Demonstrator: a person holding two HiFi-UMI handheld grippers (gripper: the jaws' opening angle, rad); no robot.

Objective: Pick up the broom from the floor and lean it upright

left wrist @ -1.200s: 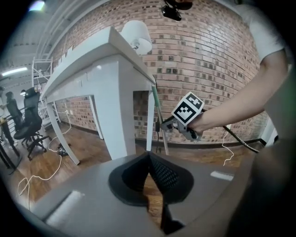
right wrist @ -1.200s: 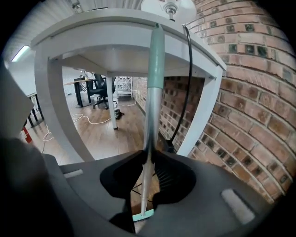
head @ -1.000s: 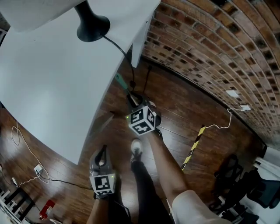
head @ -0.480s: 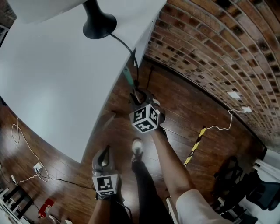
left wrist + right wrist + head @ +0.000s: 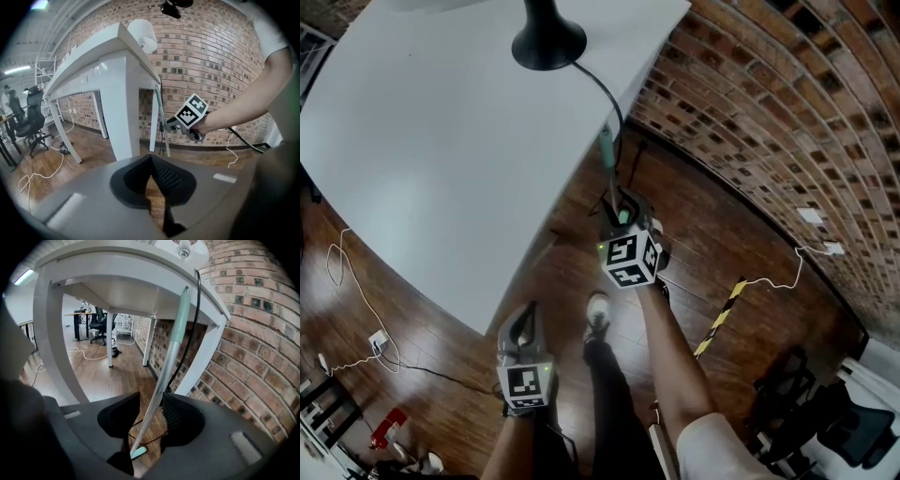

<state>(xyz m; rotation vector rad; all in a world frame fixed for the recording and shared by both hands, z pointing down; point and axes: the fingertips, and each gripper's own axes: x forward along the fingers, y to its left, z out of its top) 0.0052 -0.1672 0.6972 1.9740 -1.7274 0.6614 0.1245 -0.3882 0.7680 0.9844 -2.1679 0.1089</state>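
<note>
**Broom propped on the table edge, right gripper letting go**

Your right gripper [image 5: 157,411] angles down at the floor. Its jaws have just been opening and stand apart, with the broom [image 5: 168,356] handle between them and the handle's top leaning on the table [image 5: 441,141] edge. If you pull back crooked, a pad may snag the handle and slide it off that smooth edge. Your left gripper [image 5: 151,159] hangs low, jaws together, empty.
</note>
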